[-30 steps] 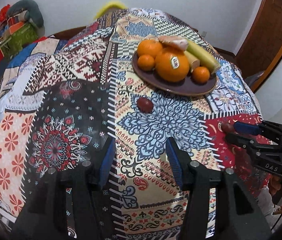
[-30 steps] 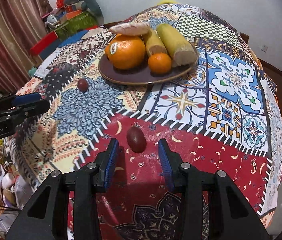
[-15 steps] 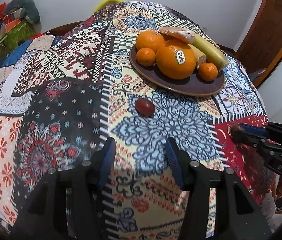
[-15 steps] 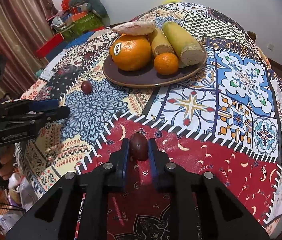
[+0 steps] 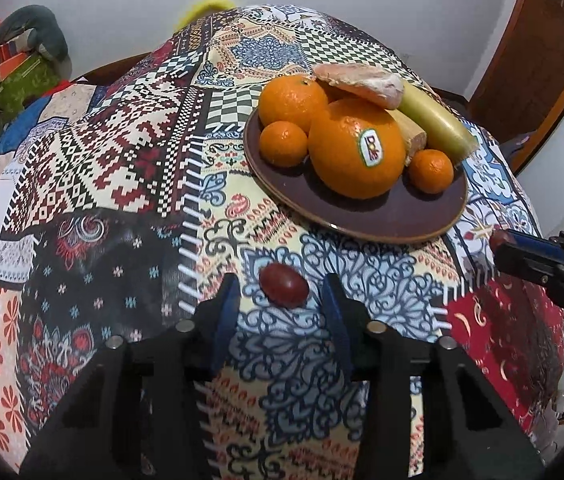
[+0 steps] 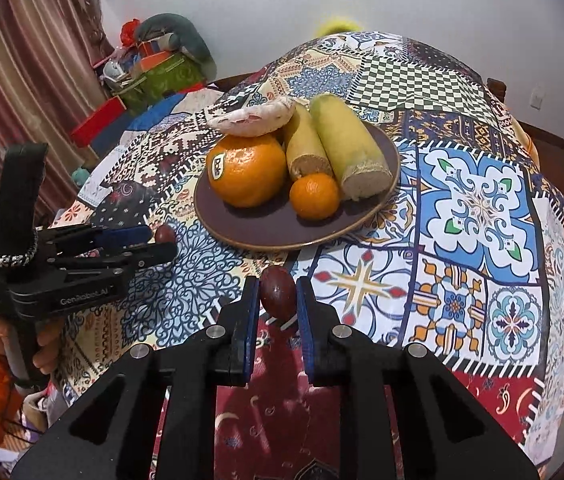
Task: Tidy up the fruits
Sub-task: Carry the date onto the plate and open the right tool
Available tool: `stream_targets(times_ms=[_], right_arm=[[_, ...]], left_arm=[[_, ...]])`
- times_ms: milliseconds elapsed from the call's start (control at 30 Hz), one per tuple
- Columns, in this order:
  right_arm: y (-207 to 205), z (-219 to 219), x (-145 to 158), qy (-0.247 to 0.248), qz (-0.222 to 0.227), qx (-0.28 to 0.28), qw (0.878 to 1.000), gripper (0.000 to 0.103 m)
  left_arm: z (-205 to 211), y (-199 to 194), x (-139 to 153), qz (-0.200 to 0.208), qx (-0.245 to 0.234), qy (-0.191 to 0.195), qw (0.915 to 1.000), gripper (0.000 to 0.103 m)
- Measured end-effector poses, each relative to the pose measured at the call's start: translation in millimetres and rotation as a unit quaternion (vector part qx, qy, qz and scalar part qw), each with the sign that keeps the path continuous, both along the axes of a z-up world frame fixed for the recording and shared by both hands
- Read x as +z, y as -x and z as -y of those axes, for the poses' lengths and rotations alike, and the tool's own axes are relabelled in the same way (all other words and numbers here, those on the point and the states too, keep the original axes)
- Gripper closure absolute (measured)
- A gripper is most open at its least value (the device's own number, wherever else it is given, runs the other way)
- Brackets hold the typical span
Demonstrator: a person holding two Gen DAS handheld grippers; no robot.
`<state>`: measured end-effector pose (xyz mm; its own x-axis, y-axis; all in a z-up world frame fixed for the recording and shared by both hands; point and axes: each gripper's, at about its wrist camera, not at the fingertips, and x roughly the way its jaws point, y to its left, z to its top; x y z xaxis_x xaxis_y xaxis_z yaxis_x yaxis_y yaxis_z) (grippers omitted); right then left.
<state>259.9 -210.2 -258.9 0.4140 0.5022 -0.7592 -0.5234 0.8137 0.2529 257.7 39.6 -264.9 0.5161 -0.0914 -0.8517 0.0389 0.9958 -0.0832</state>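
Note:
A brown plate holds oranges, two yellow-green fruit pieces and a pale one on top; it also shows in the right wrist view. My left gripper is open, its jaws on either side of a small dark red fruit lying on the patterned cloth. My right gripper is shut on a second dark red fruit, held above the cloth just in front of the plate. The left gripper shows in the right wrist view around its fruit.
The table is covered by a patchwork cloth. Boxes and bags are piled beyond the far left edge, by a curtain. A wooden door stands at the right.
My right gripper closed on the dark red fruit and lifted it toward the plate. My left gripper moved forward until its open jaws flank the other dark red fruit.

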Motion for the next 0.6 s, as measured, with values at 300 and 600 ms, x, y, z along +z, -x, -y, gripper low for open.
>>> stream_targets(times_ms=[300,600], right_arm=[[-10,-4,-1,0.002,0.003,0.0,1.0,0.086],[-15,-10,8,0.008,0.025,0.005,1.0,0.086]], left_arm=[[0,-1,-2,0.008,-0.002,0.01,0.9999,0.079],[11,2,17,0.022,-0.013,0.023,0.9994,0.079]])
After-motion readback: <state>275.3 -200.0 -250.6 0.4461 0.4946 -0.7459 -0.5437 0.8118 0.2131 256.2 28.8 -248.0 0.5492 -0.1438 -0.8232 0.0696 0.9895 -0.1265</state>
